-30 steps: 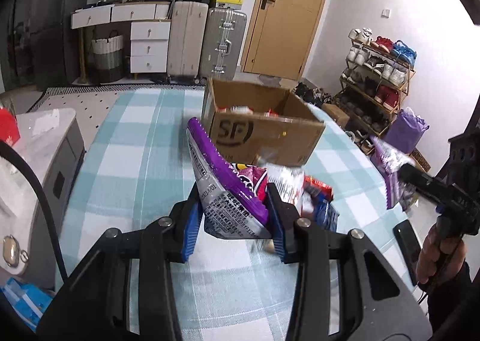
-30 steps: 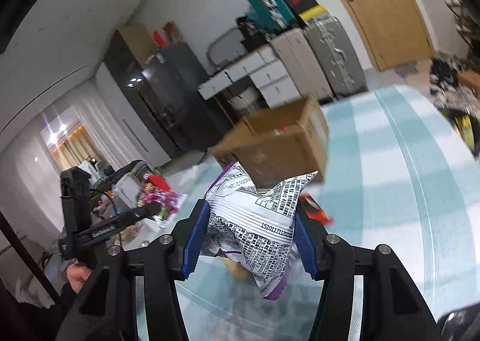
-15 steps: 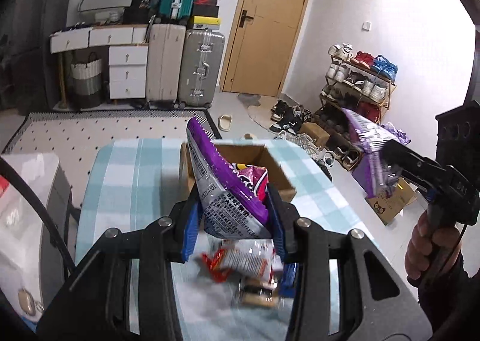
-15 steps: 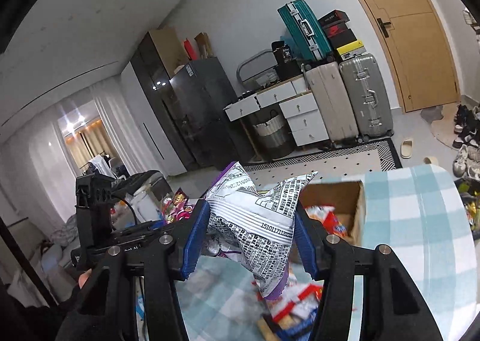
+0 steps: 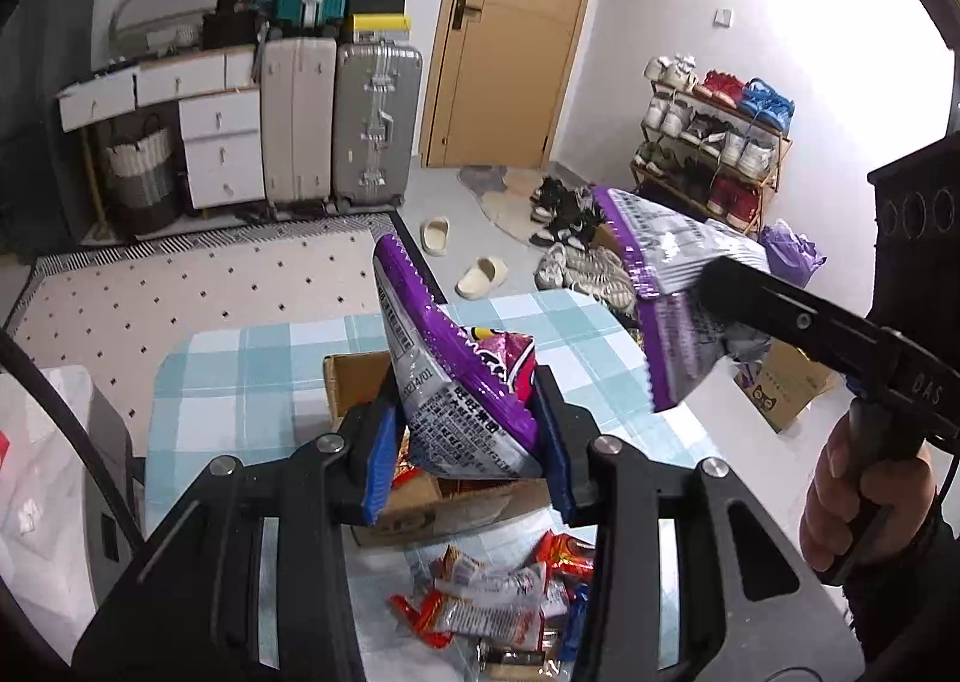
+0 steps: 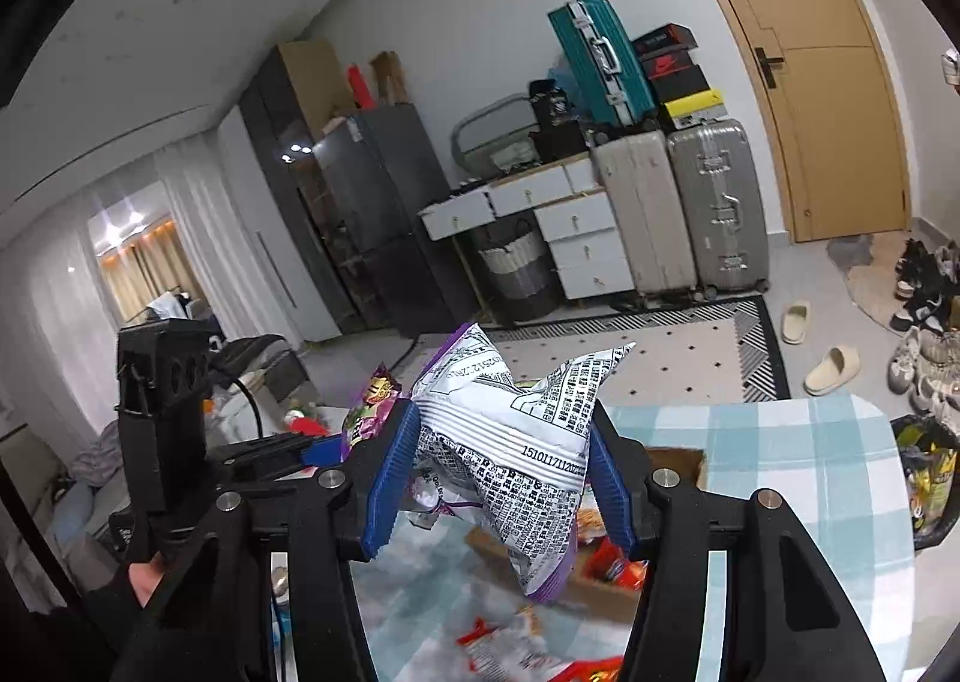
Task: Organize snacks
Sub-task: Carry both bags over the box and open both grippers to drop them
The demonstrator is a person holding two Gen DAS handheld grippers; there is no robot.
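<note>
Snacks are split three ways here: you have one purple packet point(image 5: 462, 382) pinched in your left gripper point(image 5: 465, 448), a second silver-and-purple packet point(image 6: 516, 454) pinched in your right gripper point(image 6: 501, 478), and a loose heap of red and white wrappers point(image 5: 498, 604) on the checked tablecloth point(image 5: 240, 370) in front of the cardboard box point(image 5: 354, 382). Both sets of jaws are closed on crumpled film, with both packets hanging high above the table. That height is your main risk: each packet is gripped only by a fold near one end, so a quick swing or tilt could let slippery film slide out and drop short of the box, onto the heap or the floor. Your two grippers are also near each other, and the right packet dangles close to your left one, so crossing paths could knock either loose. The box already holds some packets, so a careless release may bounce off them.
</note>
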